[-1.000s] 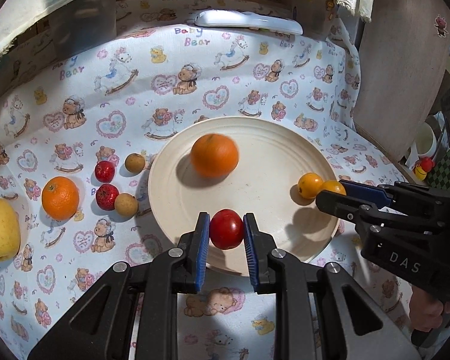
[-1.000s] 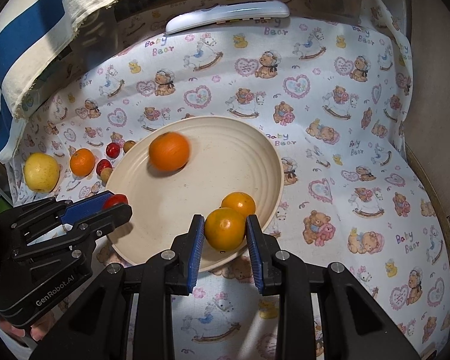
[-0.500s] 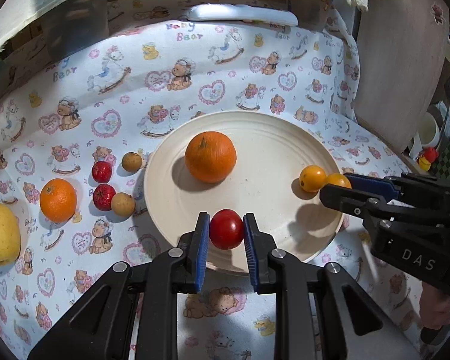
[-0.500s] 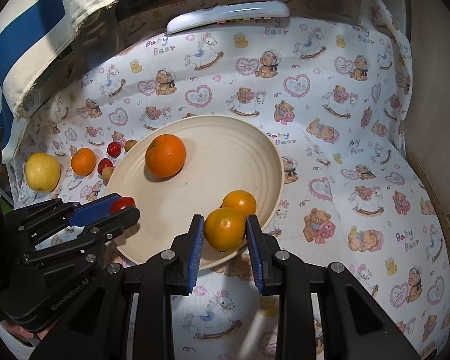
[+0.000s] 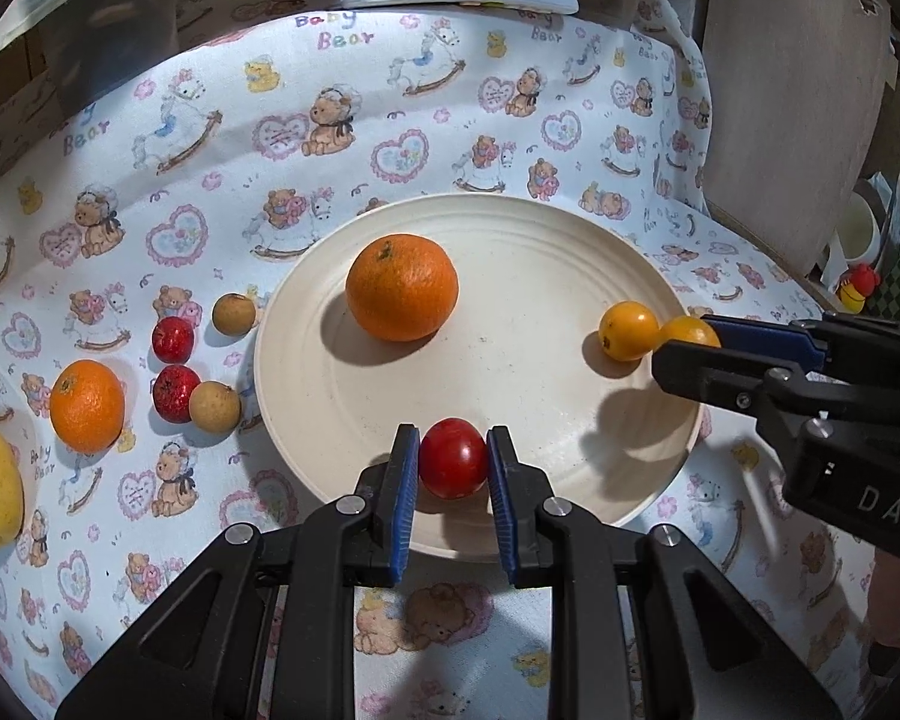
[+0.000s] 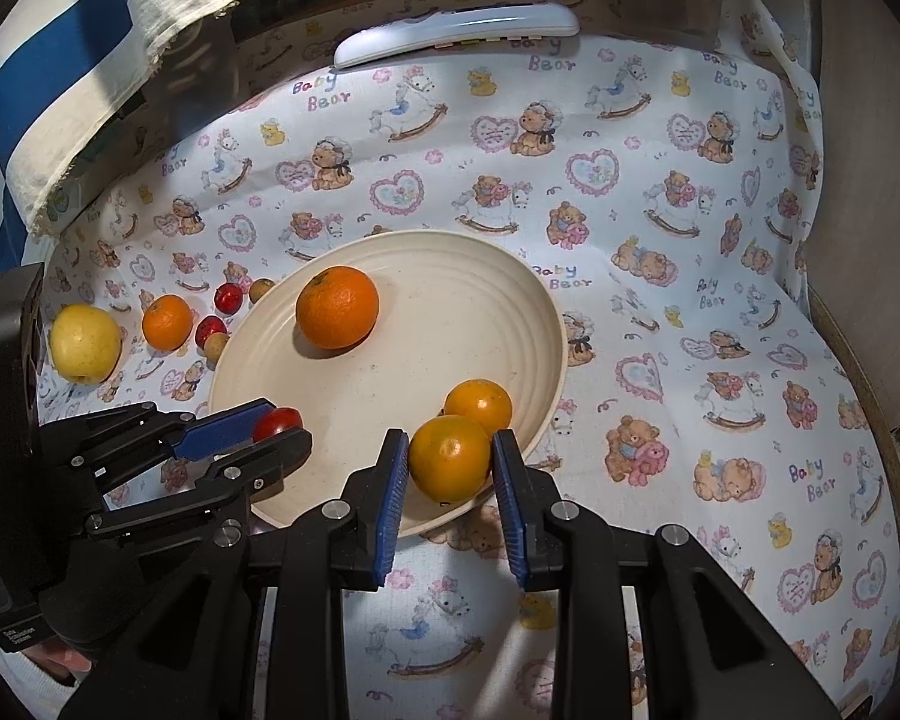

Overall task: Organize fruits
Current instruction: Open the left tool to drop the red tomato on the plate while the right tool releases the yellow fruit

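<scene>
Your left gripper pinches the red fruit and your right gripper the small orange, both low over the plate; release carelessly and either may roll off its near rim onto the table.

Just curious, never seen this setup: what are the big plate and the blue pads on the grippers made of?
The plate looks like matte cream ceramic or melamine, with moulded concentric rings; which one is unclear. The blue pads on the left hand-held gripper look like ribbed rubber.
</scene>
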A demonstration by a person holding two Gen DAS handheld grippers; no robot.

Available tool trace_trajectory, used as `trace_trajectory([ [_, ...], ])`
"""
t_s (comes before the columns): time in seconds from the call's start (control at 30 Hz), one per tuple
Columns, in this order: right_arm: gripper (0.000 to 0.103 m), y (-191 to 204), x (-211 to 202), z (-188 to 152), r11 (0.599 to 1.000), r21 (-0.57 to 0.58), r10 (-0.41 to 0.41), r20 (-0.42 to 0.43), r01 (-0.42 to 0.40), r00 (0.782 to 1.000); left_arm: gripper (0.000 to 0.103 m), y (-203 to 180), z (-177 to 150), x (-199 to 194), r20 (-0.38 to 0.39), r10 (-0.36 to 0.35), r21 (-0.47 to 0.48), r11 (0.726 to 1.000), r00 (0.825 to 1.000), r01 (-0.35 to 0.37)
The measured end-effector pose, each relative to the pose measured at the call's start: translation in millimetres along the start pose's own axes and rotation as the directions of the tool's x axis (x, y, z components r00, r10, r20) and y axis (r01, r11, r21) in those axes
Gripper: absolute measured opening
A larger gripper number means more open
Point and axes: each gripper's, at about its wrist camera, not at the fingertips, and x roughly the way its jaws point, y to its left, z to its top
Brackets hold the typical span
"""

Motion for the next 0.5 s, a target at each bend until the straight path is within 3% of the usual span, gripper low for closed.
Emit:
trace_trajectory([
  [0.17,0.029,-1,0,0,1.0,-0.001,0.001,0.0,-0.001,1.0,0.027,-1,0,0,0.002,-0.002,0.011,1.0,1.0,0.002],
  [0.23,0.029,0,0,0,1.0,-0.001,0.002,0.0,-0.002,1.0,0.048,-2,2,-1,0.013,-0.001,0.01,1.0,1.0,0.001],
  [0.3,0.029,0,-1,0,1.0,0.0,0.001,0.0,-0.001,1.0,0.057,-1,2,-4,0.033,0.013,0.007,1.0,0.999,-0.014],
  [0.5,0.029,0,-1,1,1.0,-0.001,0.007,-0.006,-0.007,1.0,0.057,10,3,-17,0.048,0.007,-0.035,0.999,0.999,-0.005],
])
